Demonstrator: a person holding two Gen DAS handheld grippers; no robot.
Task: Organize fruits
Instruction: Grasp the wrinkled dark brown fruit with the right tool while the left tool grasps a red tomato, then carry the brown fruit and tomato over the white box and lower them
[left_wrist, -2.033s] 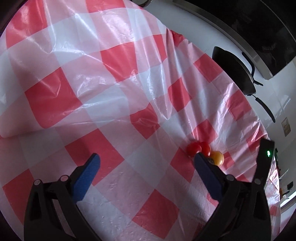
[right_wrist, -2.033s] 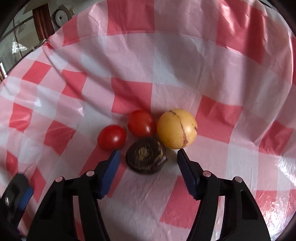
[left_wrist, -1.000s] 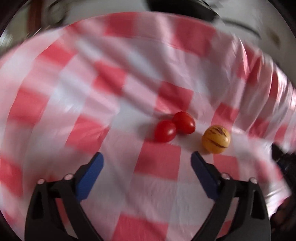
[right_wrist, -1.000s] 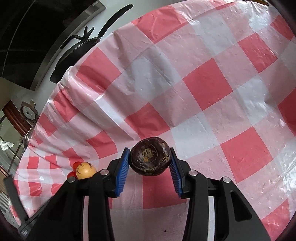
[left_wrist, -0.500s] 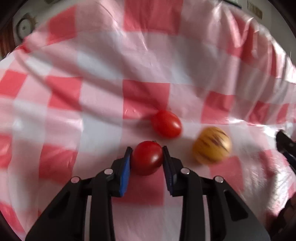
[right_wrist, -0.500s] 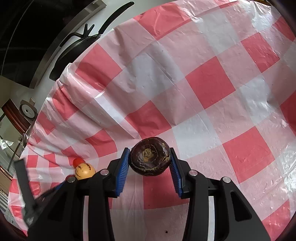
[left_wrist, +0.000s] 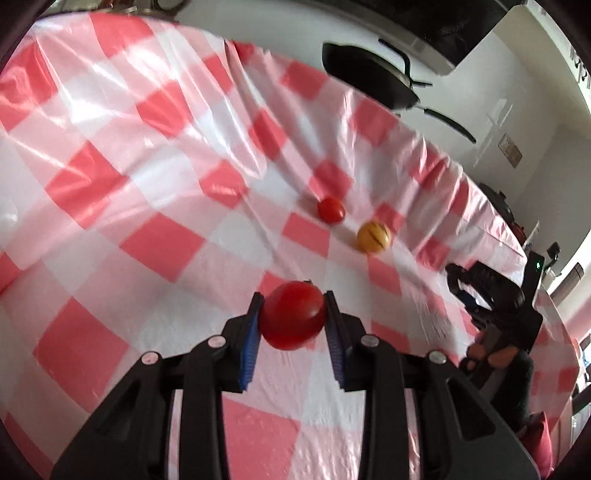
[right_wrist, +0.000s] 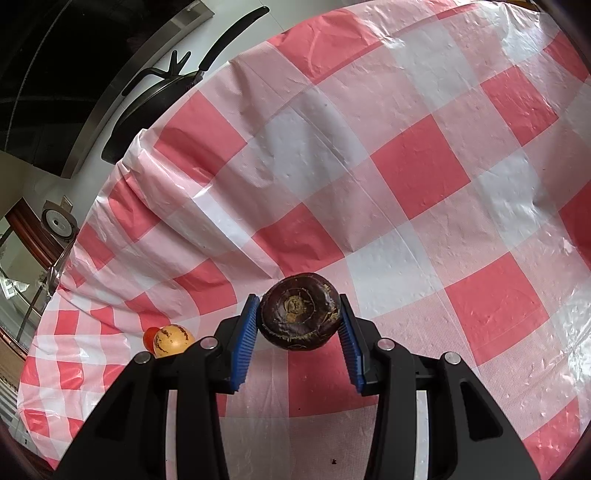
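The left gripper (left_wrist: 293, 314) is clenched on a smooth, glossy red tomato (left_wrist: 293, 319), round and slightly flattened, pinched between ribbed blue pads (left_wrist: 248, 343) and held clear above the tablecloth (left_wrist: 155, 206), a thin, shiny plastic sheet w/ red, pink & white checks, creased into ridges toward the far side. The right gripper (right_wrist: 298, 319) is clamped on a dark purple-brown fruit (right_wrist: 299, 316), squat & round, matte skin w/ a tan, scabby ring pattern on its face, also lifted off the cloth. Farther off on the cloth in the left wrist view lie a second small red tomato (left_wrist: 331, 210) and, just right of it but apart, a round yellow fruit (left_wrist: 373, 236) w/ dark streaks; in the right wrist view that yellow fruit (right_wrist: 173, 339) sits at near left, partly covering the tomato (right_wrist: 149, 336) behind it. Beyond the far table edge a black frying pan (left_wrist: 369, 79) w/ long handle rests on a white counter. In the left wrist view the right gripper's black body (left_wrist: 491, 306) and a hand (left_wrist: 495, 354) show at right, blurred
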